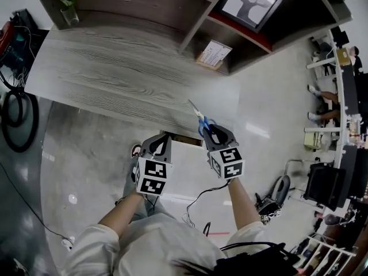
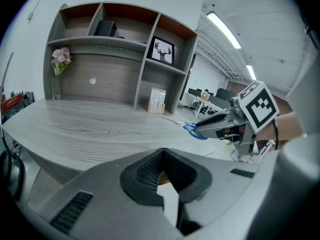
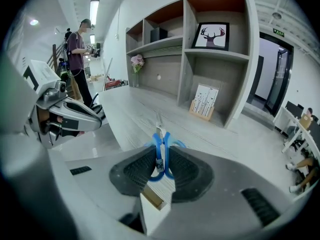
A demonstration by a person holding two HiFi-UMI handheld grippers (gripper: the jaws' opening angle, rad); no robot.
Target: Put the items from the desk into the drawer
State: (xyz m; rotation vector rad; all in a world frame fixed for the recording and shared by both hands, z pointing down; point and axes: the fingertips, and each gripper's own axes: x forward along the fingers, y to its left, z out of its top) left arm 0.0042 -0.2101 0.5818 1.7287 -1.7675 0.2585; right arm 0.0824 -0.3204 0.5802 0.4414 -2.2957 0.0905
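Note:
Blue-handled scissors (image 1: 202, 121) are clamped by their handles in my right gripper (image 1: 214, 132), blades pointing out over the front edge of the grey wooden desk (image 1: 115, 68). In the right gripper view the scissors (image 3: 160, 151) stand on edge between the pads of that gripper (image 3: 160, 159). My left gripper (image 1: 158, 145) hovers beside it, tips together and holding nothing. An open white drawer (image 1: 184, 160) lies under both grippers, below the desk edge. From the left gripper view, the right gripper (image 2: 215, 126) and the scissors (image 2: 192, 129) show at the right, above the closed tips of the left gripper (image 2: 161, 156).
A vase of pink flowers (image 1: 68, 2) stands at the desk's back left. Shelves behind hold a deer picture (image 1: 253, 2) and a card stand (image 1: 213, 54). Cables (image 1: 17, 114) lie on the floor at left. A person (image 3: 77, 49) stands far off.

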